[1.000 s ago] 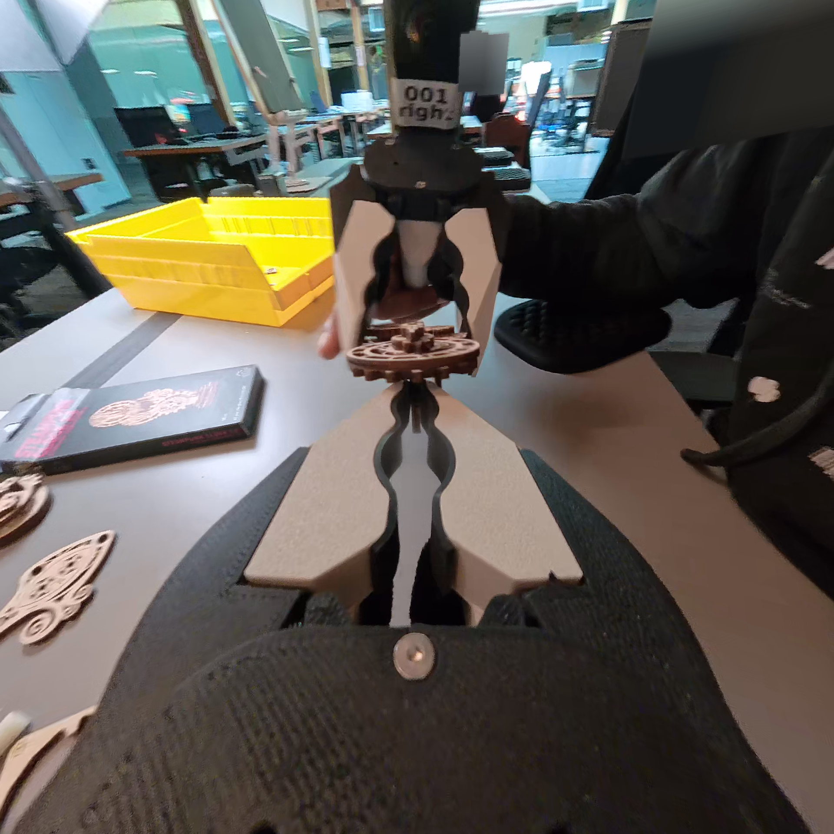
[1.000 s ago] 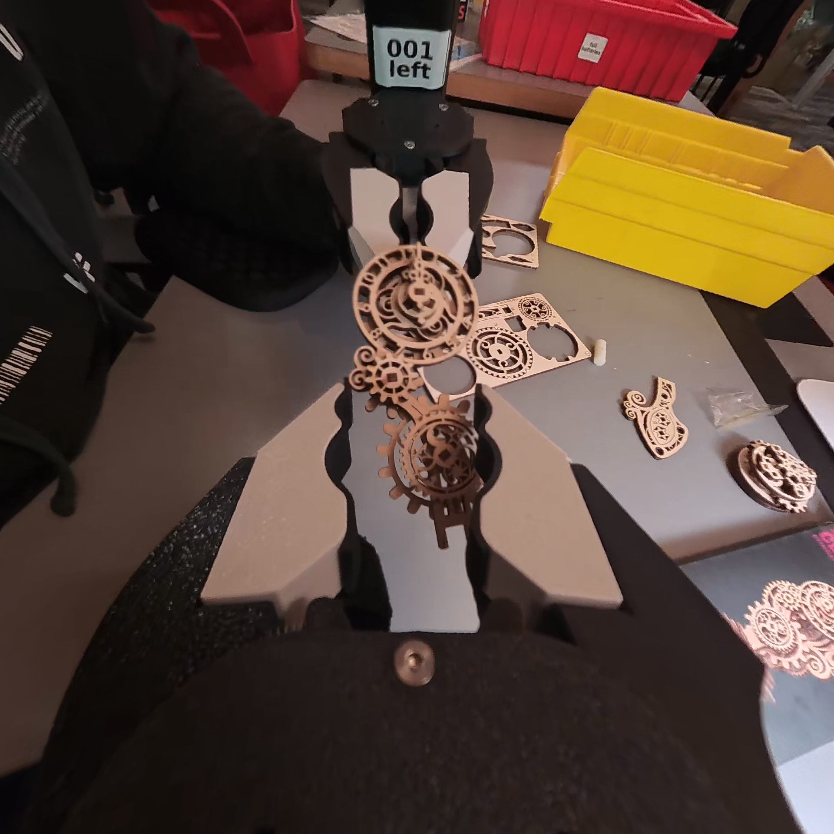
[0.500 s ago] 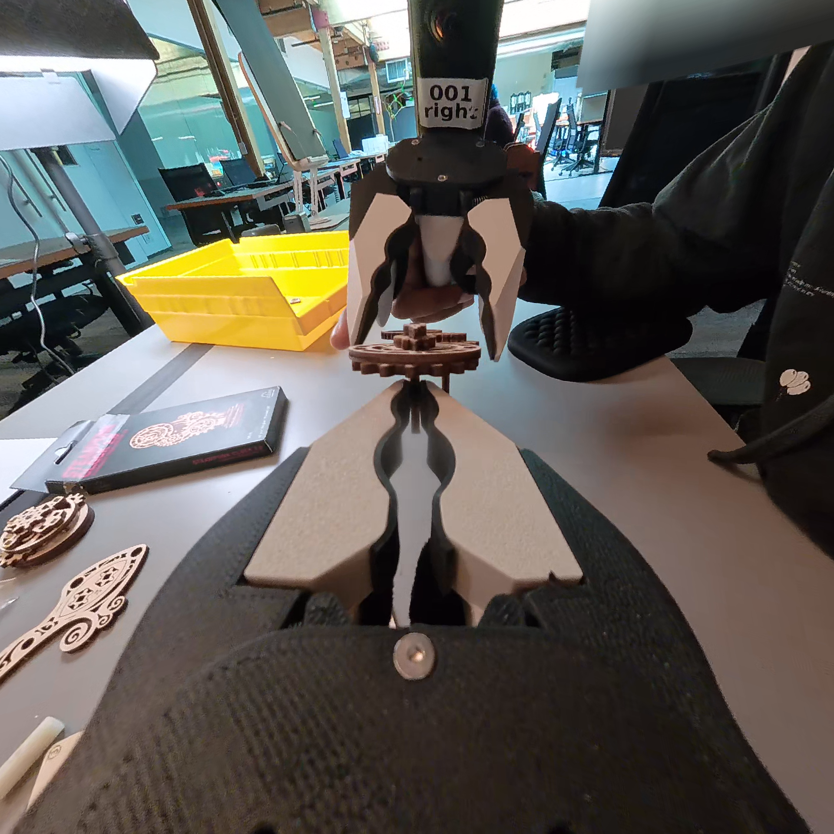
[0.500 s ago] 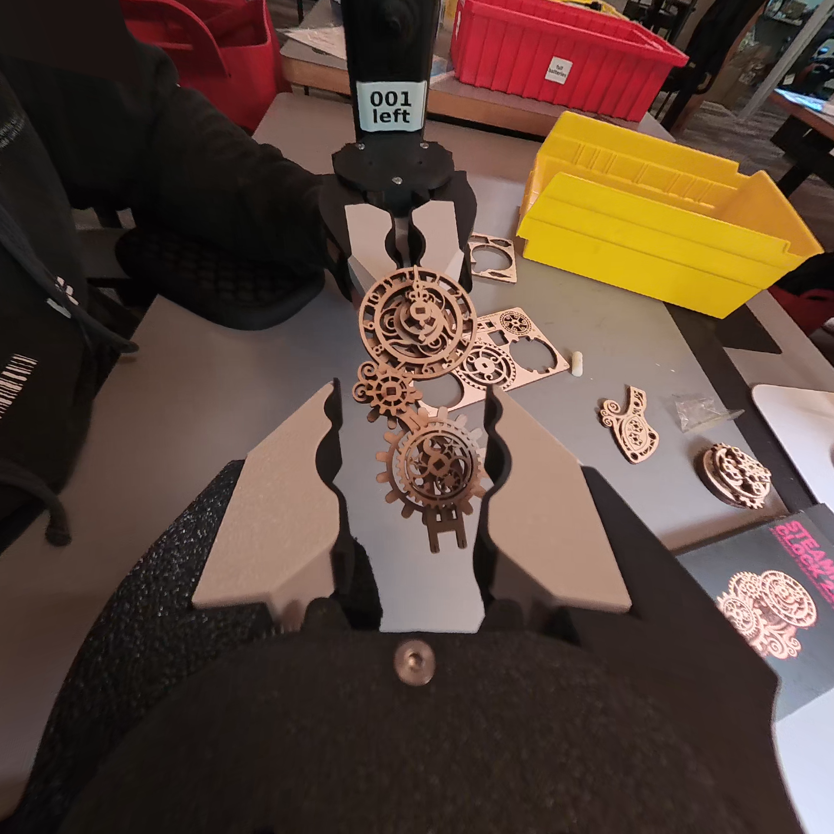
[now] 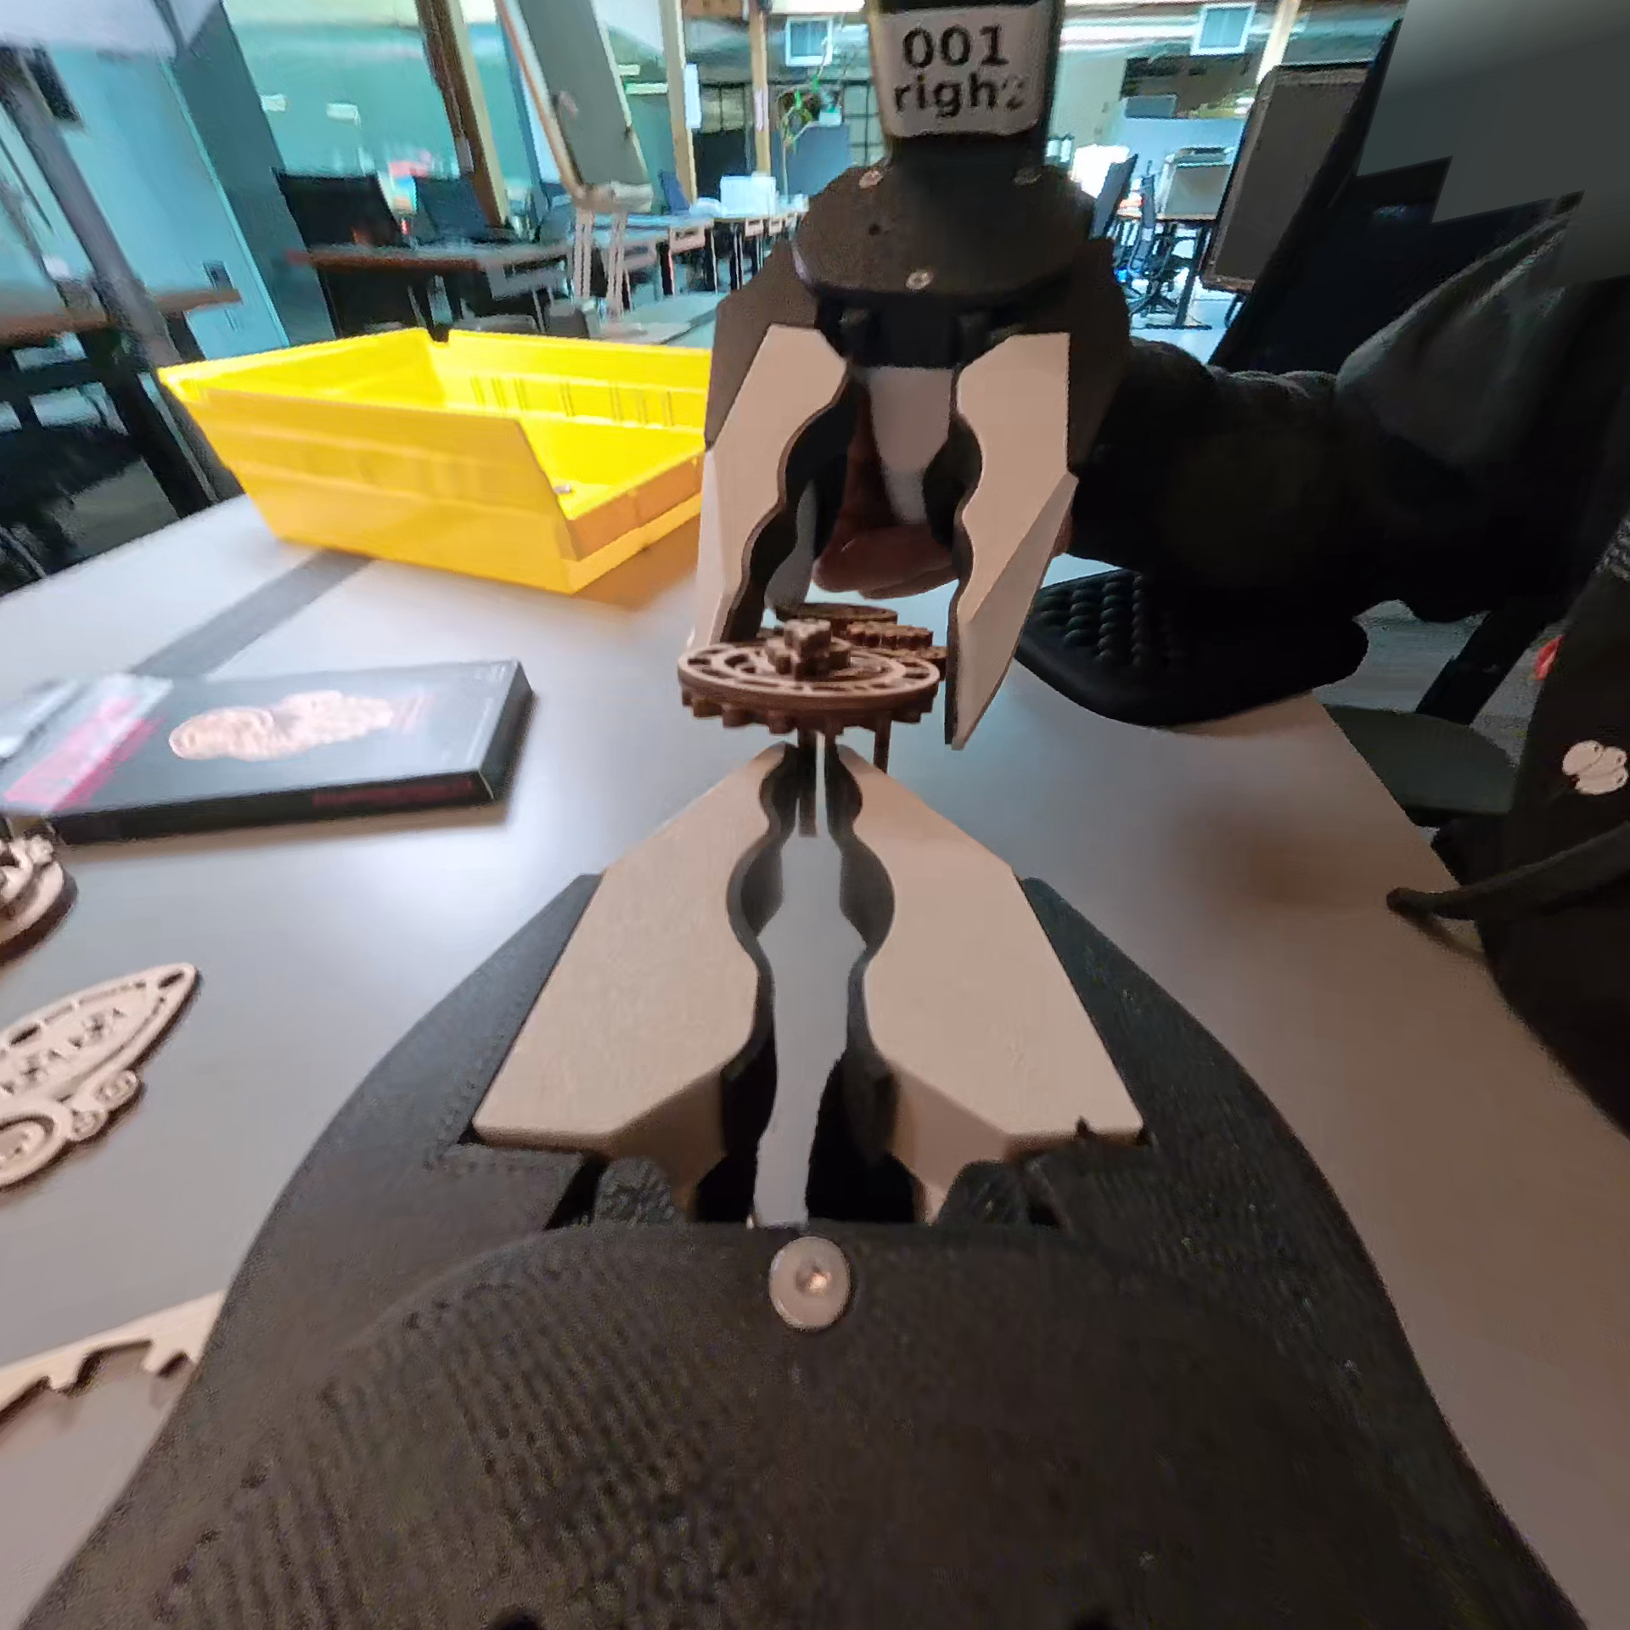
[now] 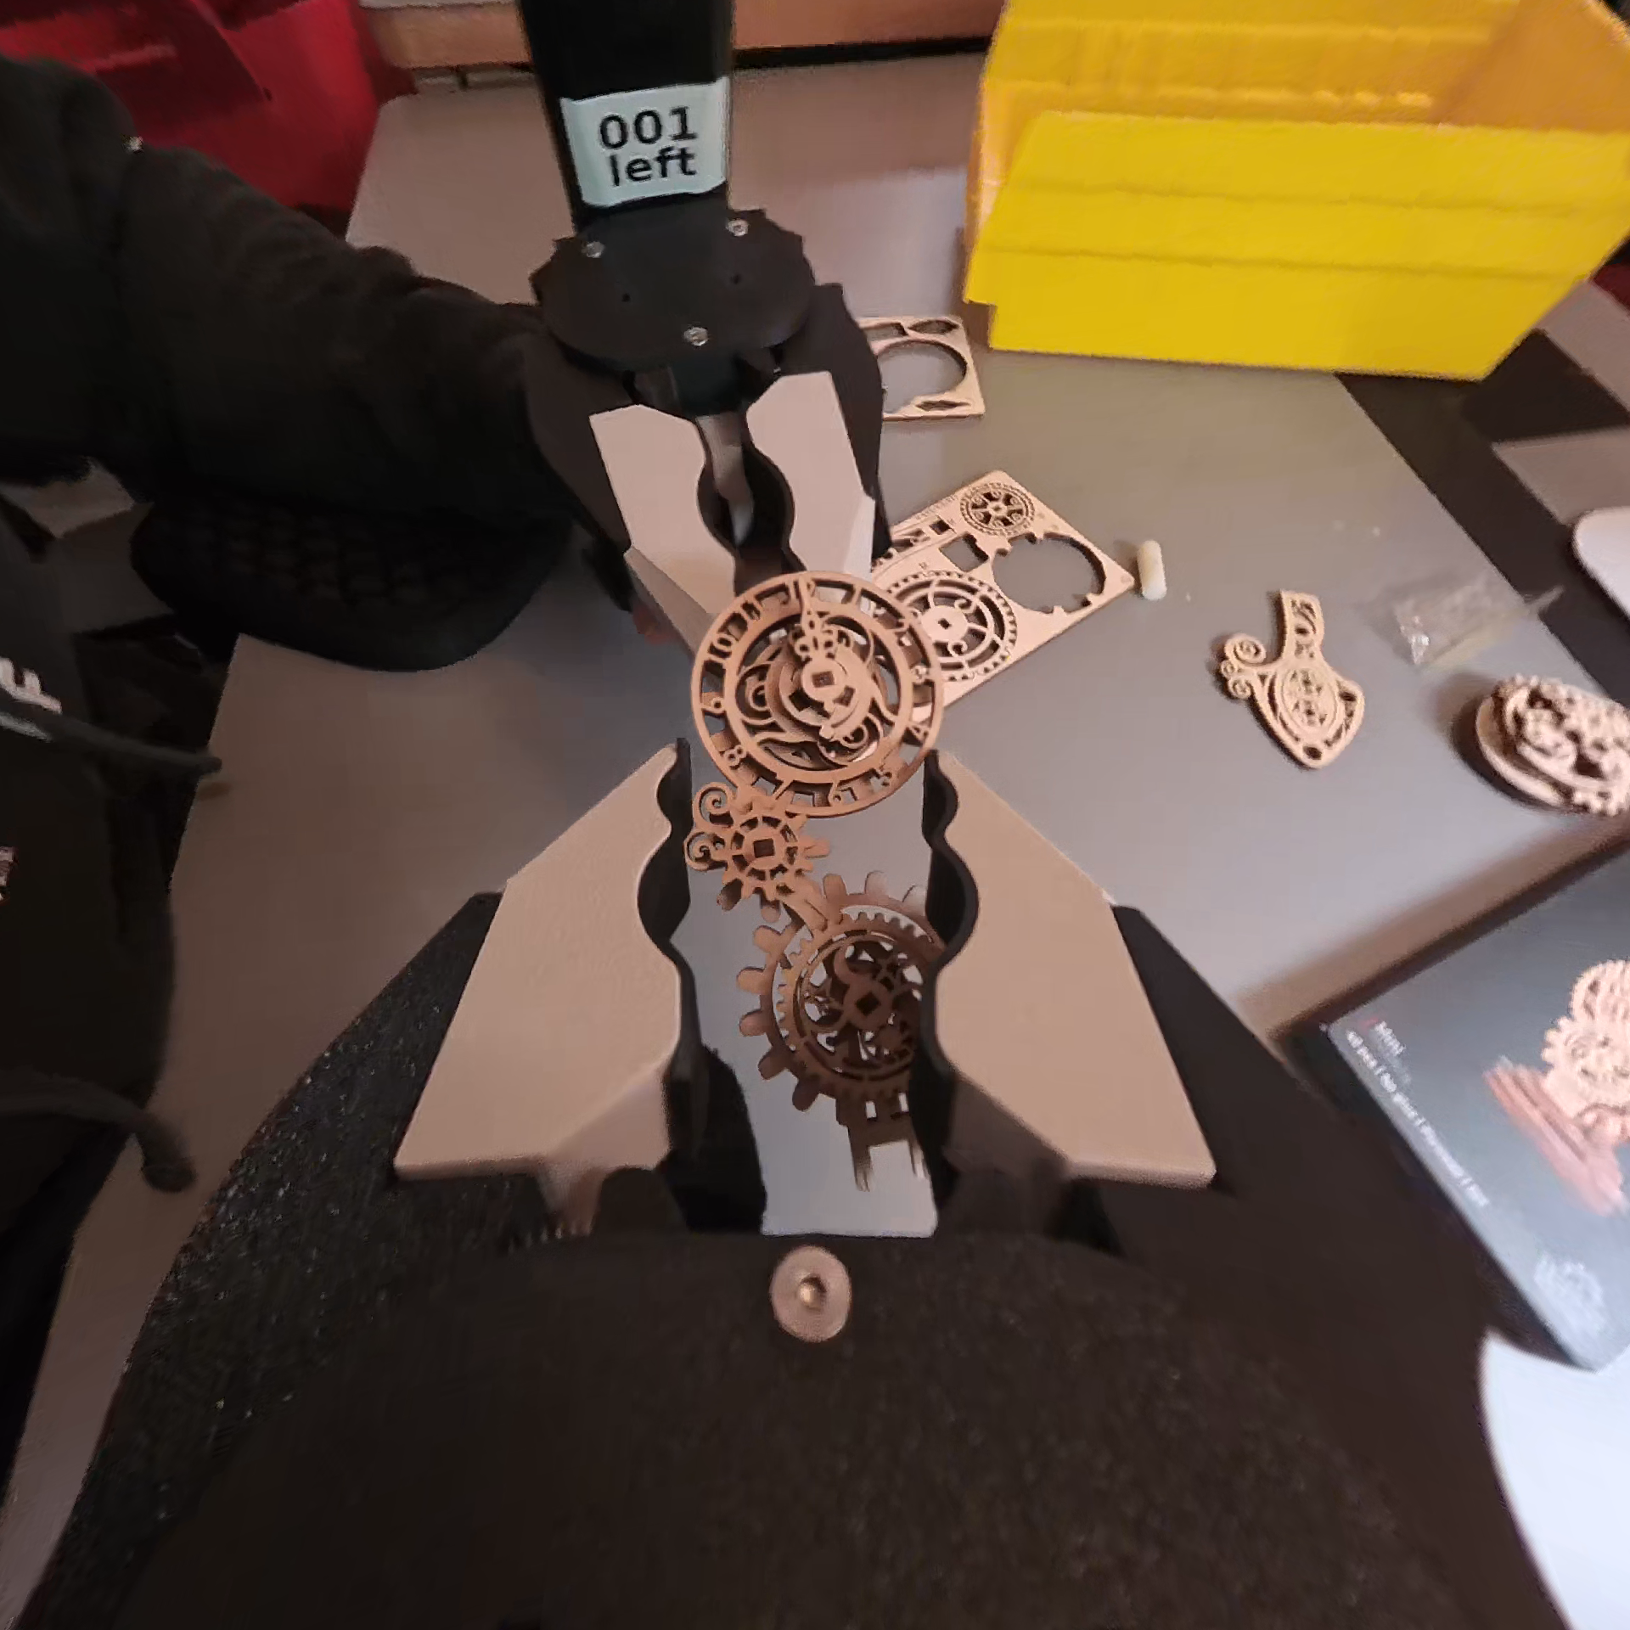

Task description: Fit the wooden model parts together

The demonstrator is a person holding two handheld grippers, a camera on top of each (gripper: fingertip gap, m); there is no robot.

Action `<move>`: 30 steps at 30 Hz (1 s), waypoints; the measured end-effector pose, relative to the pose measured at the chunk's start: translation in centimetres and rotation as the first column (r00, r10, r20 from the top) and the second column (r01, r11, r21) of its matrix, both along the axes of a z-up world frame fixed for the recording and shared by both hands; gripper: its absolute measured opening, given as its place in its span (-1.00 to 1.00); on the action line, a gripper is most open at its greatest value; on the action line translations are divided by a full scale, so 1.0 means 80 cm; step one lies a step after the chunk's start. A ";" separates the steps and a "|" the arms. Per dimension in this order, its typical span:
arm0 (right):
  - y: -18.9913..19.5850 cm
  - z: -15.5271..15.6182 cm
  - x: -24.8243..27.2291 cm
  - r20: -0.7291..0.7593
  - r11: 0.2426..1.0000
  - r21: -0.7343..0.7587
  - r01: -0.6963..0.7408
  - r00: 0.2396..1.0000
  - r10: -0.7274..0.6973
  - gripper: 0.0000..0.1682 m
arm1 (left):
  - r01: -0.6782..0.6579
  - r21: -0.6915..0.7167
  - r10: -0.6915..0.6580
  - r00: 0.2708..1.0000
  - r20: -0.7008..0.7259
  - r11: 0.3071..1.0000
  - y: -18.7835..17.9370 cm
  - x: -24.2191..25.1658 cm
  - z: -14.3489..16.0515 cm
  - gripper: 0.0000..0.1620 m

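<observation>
A flat wooden gear model hangs in the air: a clock face point(image 6: 816, 684), a small gear point(image 6: 758, 851) and a large gear point(image 6: 851, 1001) joined in a row. My left gripper point(image 5: 813, 758) is shut on the clock-face end of it; it shows at the top of the right wrist view point(image 6: 767, 582). The model is edge-on in the left wrist view point(image 5: 807, 675). My right gripper point(image 6: 807, 758) is open, its fingers on either side of the gears; the large gear lies close against the right finger. It shows from above in the left wrist view point(image 5: 838, 684).
A yellow bin point(image 6: 1279, 220) stands at the back of the grey table. A cut-out wooden sheet point(image 6: 997, 564), a white peg point(image 6: 1149, 569), a curved wooden part point(image 6: 1292, 697) and a round gear assembly point(image 6: 1552, 750) lie to the right. A black box point(image 6: 1499, 1147) lies near the edge. Both grippers' tips are roughly 20 centimeters from the white peg point(image 6: 1149, 569).
The two grippers have come closer together. The gears now sit deeper between my right gripper's open fingers. My left gripper keeps its hold on the model.
</observation>
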State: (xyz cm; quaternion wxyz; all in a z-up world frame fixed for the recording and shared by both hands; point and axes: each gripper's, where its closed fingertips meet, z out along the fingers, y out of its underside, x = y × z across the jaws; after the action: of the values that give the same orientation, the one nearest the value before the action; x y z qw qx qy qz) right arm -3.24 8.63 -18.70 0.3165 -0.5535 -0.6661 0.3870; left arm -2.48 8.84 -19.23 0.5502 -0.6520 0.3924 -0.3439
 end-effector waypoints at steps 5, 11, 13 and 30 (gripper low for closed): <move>0.014 -0.011 0.004 0.075 0.994 -0.078 0.071 0.995 -0.065 -0.41 | -0.015 -0.135 0.023 0.998 0.059 0.991 0.010 -0.018 0.001 -0.75; 0.018 -0.019 0.002 0.106 0.990 -0.063 0.123 0.988 -0.116 -0.57 | -0.038 -0.108 0.046 0.996 0.070 0.993 0.009 -0.031 0.017 -0.65; 0.009 -0.022 -0.004 0.097 0.993 -0.078 0.094 0.992 -0.086 -0.58 | -0.044 -0.116 0.048 0.998 0.037 0.992 0.008 -0.026 0.010 -0.63; 0.004 -0.017 -0.006 -0.066 0.990 -0.132 -0.056 0.997 0.048 -0.29 | 0.141 -0.436 -0.032 0.968 0.249 0.889 -0.001 -0.019 0.010 -0.98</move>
State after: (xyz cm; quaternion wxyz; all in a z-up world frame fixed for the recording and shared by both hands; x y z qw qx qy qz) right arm -3.75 8.95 -20.05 0.2891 -0.5436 -0.6426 0.4561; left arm -4.00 8.72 -18.47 0.4109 -0.6979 0.2631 -0.5243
